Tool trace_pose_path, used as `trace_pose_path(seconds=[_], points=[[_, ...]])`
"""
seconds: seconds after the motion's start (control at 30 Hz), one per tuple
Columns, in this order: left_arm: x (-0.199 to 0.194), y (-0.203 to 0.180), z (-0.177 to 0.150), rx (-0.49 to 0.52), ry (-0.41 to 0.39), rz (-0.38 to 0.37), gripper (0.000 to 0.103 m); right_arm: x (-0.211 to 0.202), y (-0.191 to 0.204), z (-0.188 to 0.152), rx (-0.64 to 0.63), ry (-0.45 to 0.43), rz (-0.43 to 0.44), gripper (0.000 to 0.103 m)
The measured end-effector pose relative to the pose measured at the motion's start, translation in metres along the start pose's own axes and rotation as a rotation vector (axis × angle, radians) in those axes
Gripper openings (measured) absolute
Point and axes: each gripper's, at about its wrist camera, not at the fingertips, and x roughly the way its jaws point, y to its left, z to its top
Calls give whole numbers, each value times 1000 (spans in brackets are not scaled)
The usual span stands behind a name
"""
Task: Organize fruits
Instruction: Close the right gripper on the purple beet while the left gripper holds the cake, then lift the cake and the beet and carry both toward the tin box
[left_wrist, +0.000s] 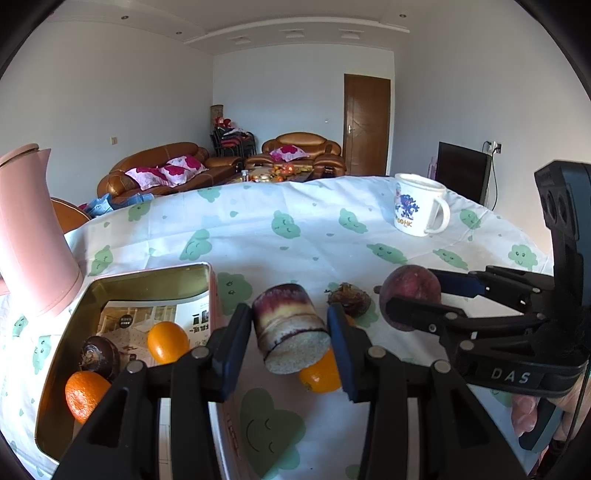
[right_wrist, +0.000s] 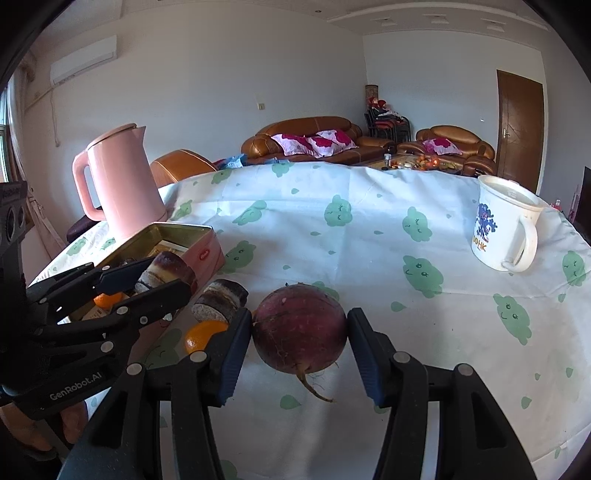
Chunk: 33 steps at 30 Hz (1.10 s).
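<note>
Left tongs clenched on sugarcane piece, held lifted just beside open tin on table. Two oranges and dark water chestnut seen inside tin. Third orange on cloth below cane. Second cane piece lying beside tin. Right tongs set around purple round root; left pad touching, right pad's contact cannot be told. Small dark fruit between cane and root. Pink kettle behind tin; white mug well apart at far right.
</note>
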Motion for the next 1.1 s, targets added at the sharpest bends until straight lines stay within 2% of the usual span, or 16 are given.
trace_pose_path(seconds=[0.37, 1.1], points=[[-4, 1, -1, -4, -26, 1, 44, -15, 1, -3, -7, -82, 21, 55], [-17, 0, -3, 2, -93, 14, 44, -34, 4, -5, -23, -181, 29, 55]])
